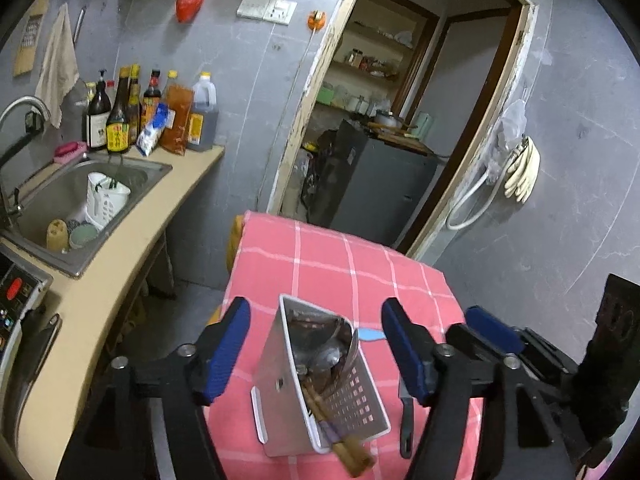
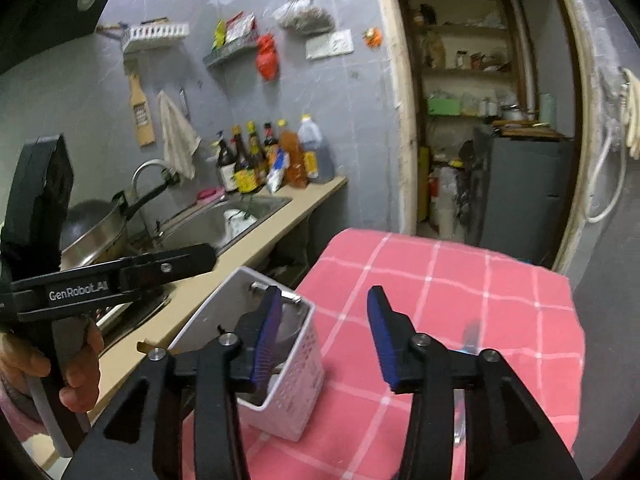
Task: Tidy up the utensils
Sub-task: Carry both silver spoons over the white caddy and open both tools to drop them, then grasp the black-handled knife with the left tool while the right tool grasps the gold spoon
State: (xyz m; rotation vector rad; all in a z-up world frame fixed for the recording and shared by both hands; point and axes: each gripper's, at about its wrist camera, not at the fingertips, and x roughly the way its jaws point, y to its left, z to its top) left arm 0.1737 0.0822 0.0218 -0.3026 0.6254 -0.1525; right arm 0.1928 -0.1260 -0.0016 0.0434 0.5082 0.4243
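Pretty clearly a small home kitchen, kinda worn. There's a steel sink (image 1: 84, 200) with a curved tap (image 1: 24, 106) set in a beige counter (image 1: 120, 264), and a row of sauce and oil bottles (image 1: 152, 112) against the grey wall. A wok (image 2: 96, 224) sits beside the sink, a towel (image 2: 176, 136) and grater (image 2: 140, 108) hang up, and the open doorway shows pantry shelves (image 2: 464, 72) with jars. Pink checked cloth (image 1: 344, 272) covers the table.
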